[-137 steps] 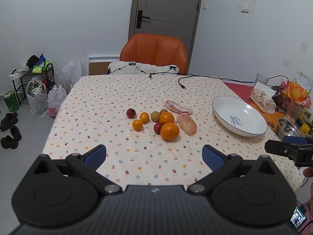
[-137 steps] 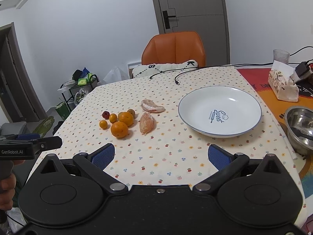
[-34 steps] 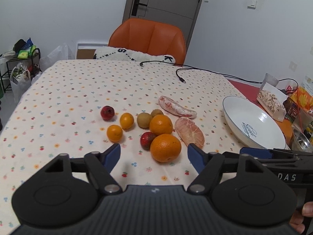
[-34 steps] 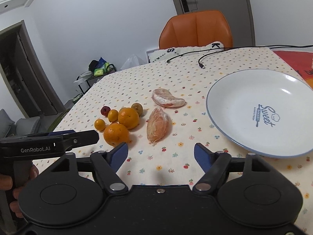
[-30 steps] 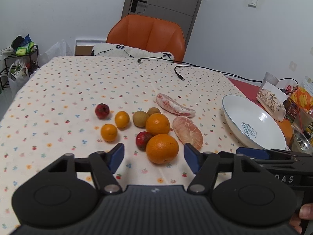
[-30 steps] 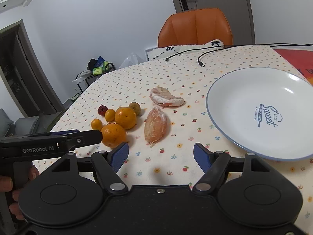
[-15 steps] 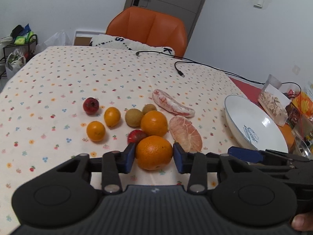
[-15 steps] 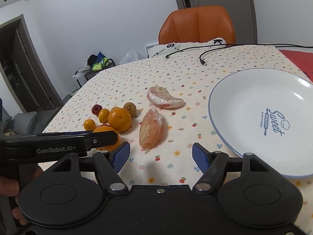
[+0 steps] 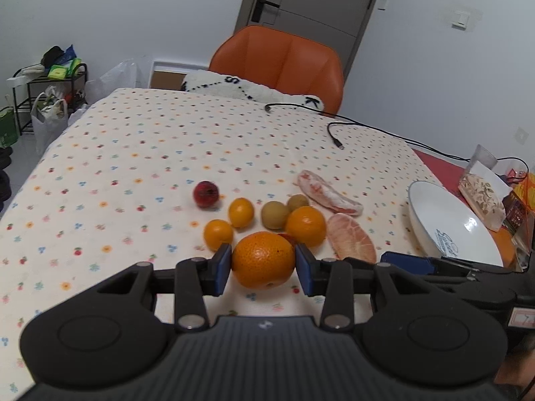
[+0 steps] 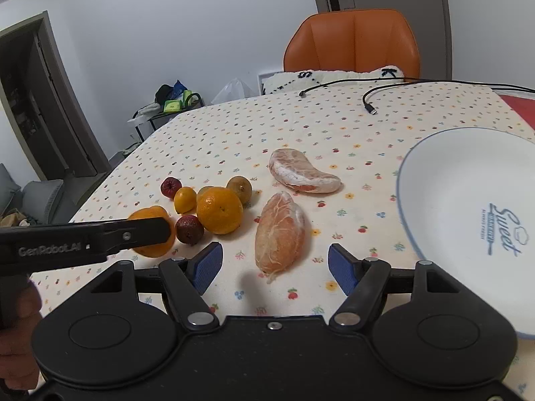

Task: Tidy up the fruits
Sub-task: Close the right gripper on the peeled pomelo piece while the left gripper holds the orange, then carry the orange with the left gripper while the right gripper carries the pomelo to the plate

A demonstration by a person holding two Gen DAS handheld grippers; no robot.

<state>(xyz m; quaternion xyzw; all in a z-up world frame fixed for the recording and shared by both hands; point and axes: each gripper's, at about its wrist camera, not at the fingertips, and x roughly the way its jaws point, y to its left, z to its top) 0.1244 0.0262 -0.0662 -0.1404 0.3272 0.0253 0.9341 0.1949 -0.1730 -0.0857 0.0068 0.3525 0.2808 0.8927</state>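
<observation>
Two risks from here. First: the left gripper [image 9: 263,269] has its pads touching both sides of the big orange [image 9: 263,259], and the contact sits near the fruit's widest line, so a round, smooth skin could squirt out forward on lift. Second: a dark red fruit [image 10: 189,229] and a second orange [image 9: 305,226] sit just behind the big one, touching or nearly so; any drag instead of a straight lift probably sends them rolling.

The right gripper [image 10: 275,267] is wide open and holds nothing, hovering over the nearer pomelo segment [image 10: 280,232].

The empty white plate [image 10: 444,180], likely the target, sits to the right on the table [image 9: 140,153]. The right gripper's body lies between the big orange and the plate. A cable [image 9: 337,133] lies farther back, well apart.
</observation>
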